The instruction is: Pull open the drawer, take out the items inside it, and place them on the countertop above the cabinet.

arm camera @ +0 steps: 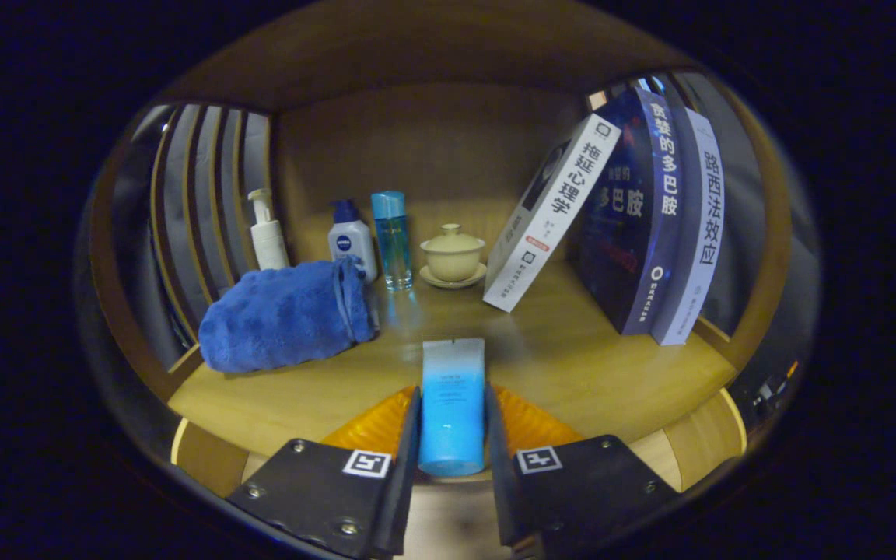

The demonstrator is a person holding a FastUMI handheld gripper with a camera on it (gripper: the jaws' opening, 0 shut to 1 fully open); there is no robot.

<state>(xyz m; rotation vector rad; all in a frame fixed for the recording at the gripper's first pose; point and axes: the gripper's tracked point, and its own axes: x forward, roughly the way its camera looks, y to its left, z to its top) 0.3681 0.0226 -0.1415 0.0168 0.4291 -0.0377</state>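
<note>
Step in hand: placing. An item from the drawer, a blue tube, is being carried over the bench, the wooden top of the cabinet; by my reading this is the set-down stage rather than the pick.
Claw: the claw pinches the blue tube, one finger pressed on each of its sides, the tube pointing forward along the fingers.
Tube position: between the fingers, its far end reaching over the front part of the bench; whether it touches the wood I cannot tell.
Bench contents: a rolled blue towel to the left; behind it a white pump bottle, a small white bottle and a tall clear blue bottle; a lidded cup on a saucer near the middle; a leaning book and two upright books to the right.
Free spot: bare wood just ahead of the fingers, between the towel and the books.
Next move calls for: lowering the tube onto that bare patch, then spreading the fingers and drawing straight back so it does not roll toward the towel.
Drawer: any remaining items cannot be judged from here.
</note>
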